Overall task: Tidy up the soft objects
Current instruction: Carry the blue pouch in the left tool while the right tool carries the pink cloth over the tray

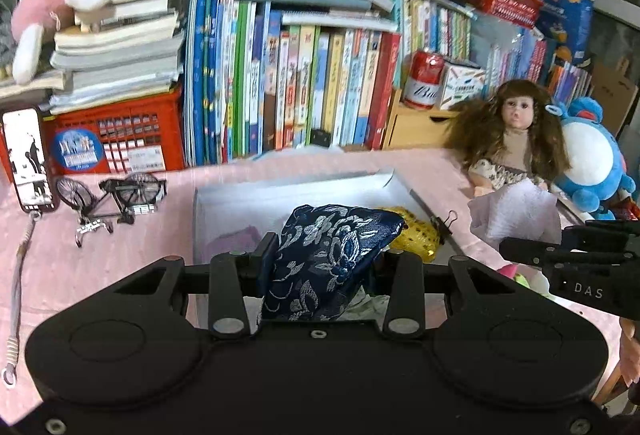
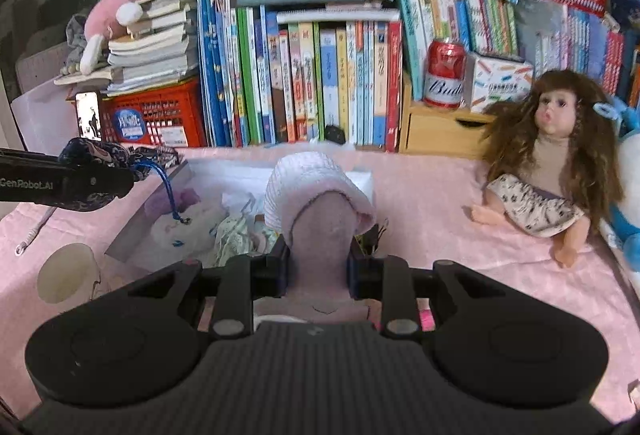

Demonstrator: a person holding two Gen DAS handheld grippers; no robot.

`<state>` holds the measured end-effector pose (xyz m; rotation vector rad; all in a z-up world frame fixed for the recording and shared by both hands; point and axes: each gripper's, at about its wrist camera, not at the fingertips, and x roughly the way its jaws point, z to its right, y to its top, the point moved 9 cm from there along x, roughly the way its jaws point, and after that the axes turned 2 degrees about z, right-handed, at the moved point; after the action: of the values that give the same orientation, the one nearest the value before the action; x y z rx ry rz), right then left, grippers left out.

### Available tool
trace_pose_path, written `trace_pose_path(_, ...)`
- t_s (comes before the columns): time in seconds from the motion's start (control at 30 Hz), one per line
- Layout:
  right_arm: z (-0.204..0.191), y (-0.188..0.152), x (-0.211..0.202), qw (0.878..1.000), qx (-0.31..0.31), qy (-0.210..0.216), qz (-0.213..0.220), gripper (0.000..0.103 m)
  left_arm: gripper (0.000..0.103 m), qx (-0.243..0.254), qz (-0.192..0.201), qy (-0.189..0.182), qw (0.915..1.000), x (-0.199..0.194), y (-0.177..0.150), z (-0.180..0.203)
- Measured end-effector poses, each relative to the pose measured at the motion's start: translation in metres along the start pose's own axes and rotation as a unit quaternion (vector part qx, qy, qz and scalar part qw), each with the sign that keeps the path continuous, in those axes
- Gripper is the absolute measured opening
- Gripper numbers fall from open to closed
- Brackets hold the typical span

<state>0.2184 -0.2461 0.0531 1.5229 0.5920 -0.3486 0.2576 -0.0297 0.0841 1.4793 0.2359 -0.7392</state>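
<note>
Right up close, the left gripper (image 1: pixel 320 259) is clamped on a navy brocade pouch (image 1: pixel 332 251), holding it above the white box (image 1: pixel 280 191) on the pink tablecloth (image 1: pixel 120 247). Over on the other side, the right gripper (image 2: pixel 318 263) is squeezed tight on a pink sock (image 2: pixel 316 211) (cuff flopped forward), also raised over that box. Inside the box lie a gold sequin piece (image 1: pixel 416 235) and pale cloth bits (image 2: pixel 188 227). Beside it sits a doll (image 2: pixel 552 163), books (image 2: pixel 304 75) lined up behind, a toy bicycle (image 1: pixel 112 199) and a binder clip (image 1: pixel 448 221) near the box edge.
</note>
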Motion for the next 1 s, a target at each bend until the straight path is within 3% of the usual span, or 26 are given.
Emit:
trace_pose_path(0.2,0.003,0.003,0.027,0.997,0.035,0.018,-0.063,0.033,0.038,-0.024,-0.057,-0.002,0.9981,0.031,0.0,-0.014)
trace_pose_path(0.4,0.015,0.005,0.057,0.986,0.097,0.037,-0.13,0.033,0.038,-0.061,-0.107,0.002,0.9924,0.062,0.009,-0.033)
trace_pose_path(0.6,0.012,-0.005,0.08,0.981,0.079,0.023,-0.176,0.033,0.038,-0.062,-0.116,0.018,0.9911,0.085,0.018,-0.046)
trace_pose_path(0.77,0.004,-0.012,0.095,0.977,0.063,0.021,-0.201,0.034,0.039,-0.071,-0.129,0.014,0.9891,0.105,0.021,-0.051)
trace_pose_path(1.0,0.003,-0.02,0.117,0.971,0.066,0.017,-0.229,0.034,0.039,-0.06,-0.15,0.036,0.9862,0.138,0.024,-0.058)
